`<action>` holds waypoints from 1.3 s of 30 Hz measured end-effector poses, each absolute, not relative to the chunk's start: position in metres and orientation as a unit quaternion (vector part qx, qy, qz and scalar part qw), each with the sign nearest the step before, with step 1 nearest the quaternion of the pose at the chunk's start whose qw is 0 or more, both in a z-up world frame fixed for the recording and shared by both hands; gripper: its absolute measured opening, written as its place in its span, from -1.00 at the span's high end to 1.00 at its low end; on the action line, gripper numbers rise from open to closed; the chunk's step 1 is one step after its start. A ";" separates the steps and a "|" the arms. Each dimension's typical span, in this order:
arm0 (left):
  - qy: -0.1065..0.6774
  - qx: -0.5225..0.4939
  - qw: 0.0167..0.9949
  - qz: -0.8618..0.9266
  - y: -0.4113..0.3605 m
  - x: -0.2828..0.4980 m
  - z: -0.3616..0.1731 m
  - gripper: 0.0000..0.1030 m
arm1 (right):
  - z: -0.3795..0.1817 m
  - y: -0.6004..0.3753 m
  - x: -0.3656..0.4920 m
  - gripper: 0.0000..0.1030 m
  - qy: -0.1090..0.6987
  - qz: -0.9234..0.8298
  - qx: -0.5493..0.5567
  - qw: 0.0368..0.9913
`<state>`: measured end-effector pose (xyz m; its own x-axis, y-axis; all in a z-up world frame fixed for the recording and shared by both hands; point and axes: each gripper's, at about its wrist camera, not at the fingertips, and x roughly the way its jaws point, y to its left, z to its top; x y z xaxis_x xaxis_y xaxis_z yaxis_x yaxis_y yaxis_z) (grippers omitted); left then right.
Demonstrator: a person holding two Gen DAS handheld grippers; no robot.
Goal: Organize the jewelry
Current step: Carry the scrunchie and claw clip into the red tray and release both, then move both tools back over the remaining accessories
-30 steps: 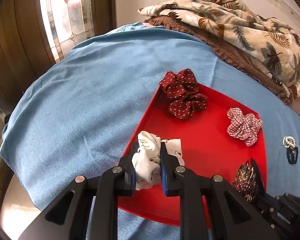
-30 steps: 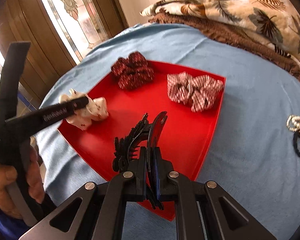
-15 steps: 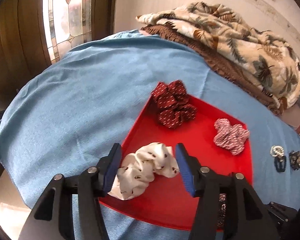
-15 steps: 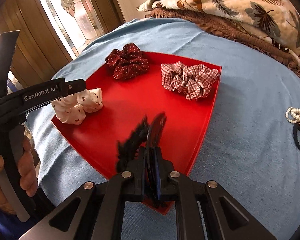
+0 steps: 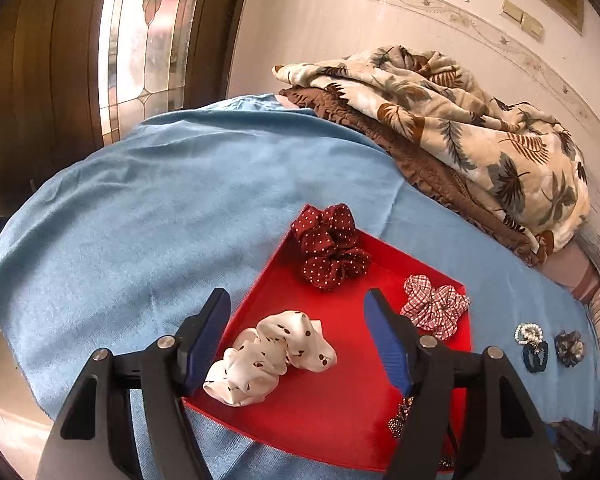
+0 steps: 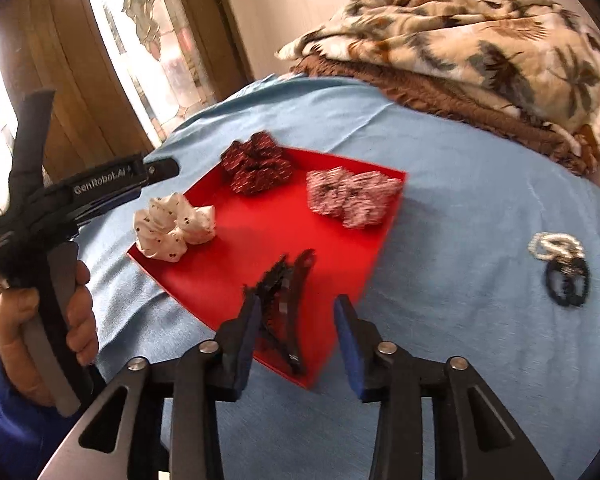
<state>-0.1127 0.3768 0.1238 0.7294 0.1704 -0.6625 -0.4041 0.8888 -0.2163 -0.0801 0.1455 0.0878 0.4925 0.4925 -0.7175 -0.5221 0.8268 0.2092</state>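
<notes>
A red tray (image 5: 332, 412) (image 6: 260, 236) lies on the blue cloth. On it are a white spotted scrunchie (image 5: 272, 356) (image 6: 174, 226), a dark red dotted scrunchie (image 5: 330, 246) (image 6: 256, 168), a red checked scrunchie (image 5: 434, 306) (image 6: 352, 196) and a black hair claw clip (image 6: 284, 300) near the front corner. My left gripper (image 5: 296, 332) is open above the white scrunchie, apart from it. My right gripper (image 6: 296, 328) is open just behind the clip; its left pad is close to the clip. The left gripper also shows in the right wrist view (image 6: 100, 188).
A pearl hair tie (image 5: 528, 332) (image 6: 554, 246), a black hair tie (image 5: 536, 356) (image 6: 568, 280) and a dark scrunchie (image 5: 570, 346) lie on the blue cloth (image 5: 160, 200) right of the tray. Folded blankets (image 5: 440, 120) (image 6: 460, 52) sit at the back. A wooden door (image 5: 40, 80) stands left.
My left gripper opened, dropped the white scrunchie onto the tray and drew back. My right gripper opened and let the black claw clip go onto the tray's front corner.
</notes>
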 end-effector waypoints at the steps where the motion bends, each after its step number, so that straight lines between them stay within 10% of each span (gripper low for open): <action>1: 0.335 -0.175 0.912 0.159 0.375 -0.112 0.122 -0.33 | 0.089 0.135 -0.080 0.15 0.409 0.286 -0.016 0.866; 33: 0.416 0.008 0.904 -0.097 0.077 -0.046 0.127 -0.20 | 0.063 -0.188 -0.016 0.09 0.401 0.026 0.098 0.910; 39: 0.446 0.023 0.888 -0.107 0.038 -0.009 0.099 0.00 | 0.068 -0.203 0.015 -0.29 0.370 0.019 0.099 0.924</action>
<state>-0.0093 0.0384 0.0995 0.5788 -0.1702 -0.7975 0.2115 0.9758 -0.0547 0.0155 -0.2033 0.0678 0.7258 0.1086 -0.6793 0.0373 0.9798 0.1965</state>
